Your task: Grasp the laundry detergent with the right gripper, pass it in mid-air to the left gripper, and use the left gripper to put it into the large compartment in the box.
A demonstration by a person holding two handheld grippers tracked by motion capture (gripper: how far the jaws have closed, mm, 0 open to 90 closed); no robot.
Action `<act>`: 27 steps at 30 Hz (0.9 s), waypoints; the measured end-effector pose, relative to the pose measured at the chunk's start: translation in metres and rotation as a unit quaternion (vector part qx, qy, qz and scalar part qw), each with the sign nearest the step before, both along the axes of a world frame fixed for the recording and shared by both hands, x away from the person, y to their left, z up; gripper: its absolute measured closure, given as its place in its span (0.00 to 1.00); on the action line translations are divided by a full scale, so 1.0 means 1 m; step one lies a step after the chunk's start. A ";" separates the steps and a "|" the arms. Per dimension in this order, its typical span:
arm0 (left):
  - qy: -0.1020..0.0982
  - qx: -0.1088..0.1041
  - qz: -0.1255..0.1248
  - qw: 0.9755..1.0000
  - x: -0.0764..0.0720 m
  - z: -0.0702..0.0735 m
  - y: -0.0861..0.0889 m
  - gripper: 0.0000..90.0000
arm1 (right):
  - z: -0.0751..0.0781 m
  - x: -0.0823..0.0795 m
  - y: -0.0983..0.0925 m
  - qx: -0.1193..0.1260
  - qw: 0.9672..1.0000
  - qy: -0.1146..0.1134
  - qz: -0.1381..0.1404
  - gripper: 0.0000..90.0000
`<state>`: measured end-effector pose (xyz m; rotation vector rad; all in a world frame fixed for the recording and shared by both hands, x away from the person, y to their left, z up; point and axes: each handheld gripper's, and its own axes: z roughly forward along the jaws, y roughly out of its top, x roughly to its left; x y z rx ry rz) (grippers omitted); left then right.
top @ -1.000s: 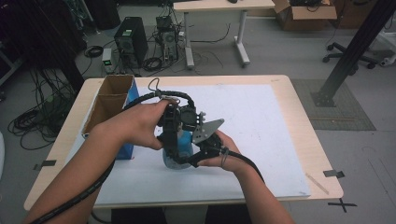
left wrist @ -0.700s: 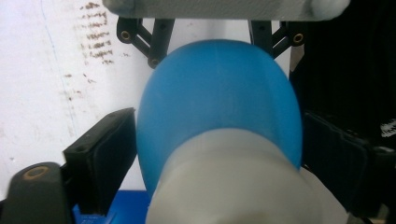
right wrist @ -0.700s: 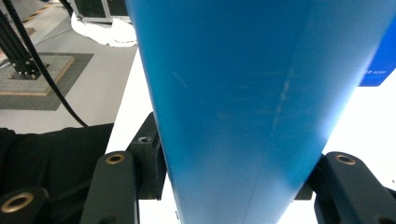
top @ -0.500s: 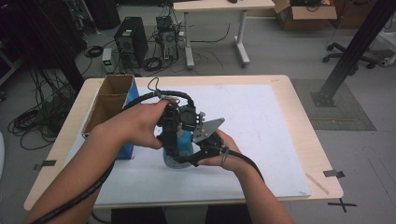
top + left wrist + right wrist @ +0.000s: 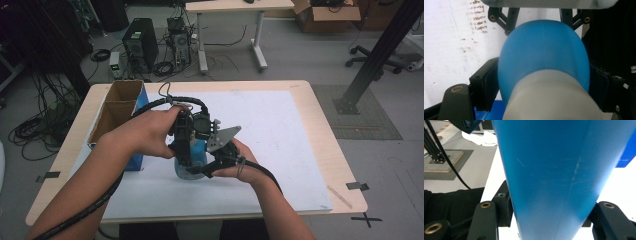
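A blue bottle (image 5: pixel 192 167) with a white cap (image 5: pixel 551 97) stands upright on the white mat (image 5: pixel 280 130). In the right gripper view the bottle's body (image 5: pixel 561 170) sits between my black jaws, and my right gripper (image 5: pixel 549 215) is shut on it from the side. My left gripper (image 5: pixel 187 150) points down over the bottle's top. In the left gripper view its jaws flank the cap and the blue shoulder (image 5: pixel 544 50). They have just been closing with the cap between them, and a strip of blue still shows between pad and cap.
An open cardboard box (image 5: pixel 117 107) with a blue side stands at the table's left, close to my left hand. The mat stretches bare to the right. Computers, cables and a second table (image 5: pixel 235 7) lie on the floor beyond the far edge.
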<state>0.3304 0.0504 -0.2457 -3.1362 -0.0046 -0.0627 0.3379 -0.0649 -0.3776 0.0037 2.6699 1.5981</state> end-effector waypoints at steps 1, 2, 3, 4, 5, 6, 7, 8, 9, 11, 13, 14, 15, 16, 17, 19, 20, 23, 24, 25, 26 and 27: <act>0.000 0.000 0.000 1.000 0.000 0.000 0.000 0.25 | 0.000 0.000 0.000 0.000 1.000 0.000 0.000 0.50; -0.001 -0.002 -0.001 1.000 0.000 0.000 -0.001 0.26 | 0.000 0.000 0.000 0.000 1.000 0.001 0.000 0.50; 0.000 -0.002 -0.001 1.000 -0.001 0.001 -0.001 0.26 | 0.000 0.000 -0.001 0.002 1.000 0.001 0.000 0.50; -0.001 -0.001 -0.002 1.000 -0.001 0.001 -0.001 0.27 | 0.000 0.000 -0.001 0.002 1.000 0.001 -0.001 0.50; -0.002 0.001 -0.002 1.000 0.000 0.001 -0.002 0.27 | 0.000 0.000 -0.001 0.002 1.000 0.002 -0.001 0.50; -0.003 0.001 -0.002 1.000 0.000 0.001 -0.002 0.28 | 0.000 0.000 -0.001 0.002 1.000 0.000 -0.001 0.50; -0.002 0.001 -0.002 1.000 0.000 0.001 -0.002 0.29 | 0.001 0.000 -0.001 0.003 1.000 0.000 -0.001 0.50; -0.002 0.002 -0.003 1.000 -0.001 0.000 -0.003 0.30 | 0.001 0.000 -0.001 0.003 1.000 0.000 -0.001 0.50; -0.002 0.002 -0.003 1.000 -0.001 0.000 -0.003 0.31 | 0.001 0.000 -0.001 0.003 1.000 0.000 -0.001 0.50; -0.001 0.004 -0.002 1.000 -0.001 -0.001 -0.003 0.31 | 0.000 0.000 -0.002 0.003 1.000 0.000 -0.002 0.50; 0.000 0.005 -0.002 1.000 -0.001 -0.001 -0.003 0.32 | 0.000 0.000 -0.002 0.004 1.000 -0.002 -0.002 0.50; -0.001 0.004 -0.002 1.000 -0.001 -0.001 -0.003 0.32 | 0.000 0.000 -0.002 0.004 1.000 0.000 -0.002 0.50; -0.002 0.004 -0.002 1.000 -0.001 -0.001 -0.003 0.32 | 0.000 0.000 -0.002 0.005 1.000 0.003 -0.001 0.50; -0.002 0.005 -0.002 1.000 -0.001 0.000 -0.003 0.33 | 0.000 0.000 -0.002 0.004 1.000 0.000 -0.002 0.50; -0.002 0.005 -0.002 1.000 -0.001 0.000 -0.003 0.34 | 0.000 0.000 -0.002 0.004 1.000 0.000 -0.002 0.50; -0.004 0.002 0.000 1.000 -0.001 0.001 -0.003 0.35 | 0.000 0.000 -0.002 0.005 1.000 0.001 -0.002 0.50; -0.004 0.002 0.000 1.000 -0.001 0.001 -0.003 0.35 | 0.000 0.000 -0.002 0.005 1.000 0.001 -0.002 0.50; -0.005 0.005 0.001 1.000 0.000 0.001 -0.003 0.37 | 0.000 0.000 -0.002 0.006 1.000 0.002 -0.003 0.50; -0.005 0.004 0.001 1.000 0.000 0.001 -0.002 0.37 | 0.000 -0.001 -0.002 0.005 1.000 0.004 -0.002 0.50; -0.005 0.004 0.001 1.000 0.000 0.001 -0.002 0.38 | 0.000 -0.001 -0.002 0.005 1.000 0.004 -0.002 0.50; -0.003 0.005 0.004 1.000 0.000 0.000 -0.002 0.38 | 0.001 -0.001 -0.002 0.007 1.000 0.006 -0.001 0.50; -0.003 0.005 0.002 1.000 0.000 0.000 -0.002 0.38 | 0.001 0.000 -0.003 0.004 1.000 -0.003 -0.002 0.50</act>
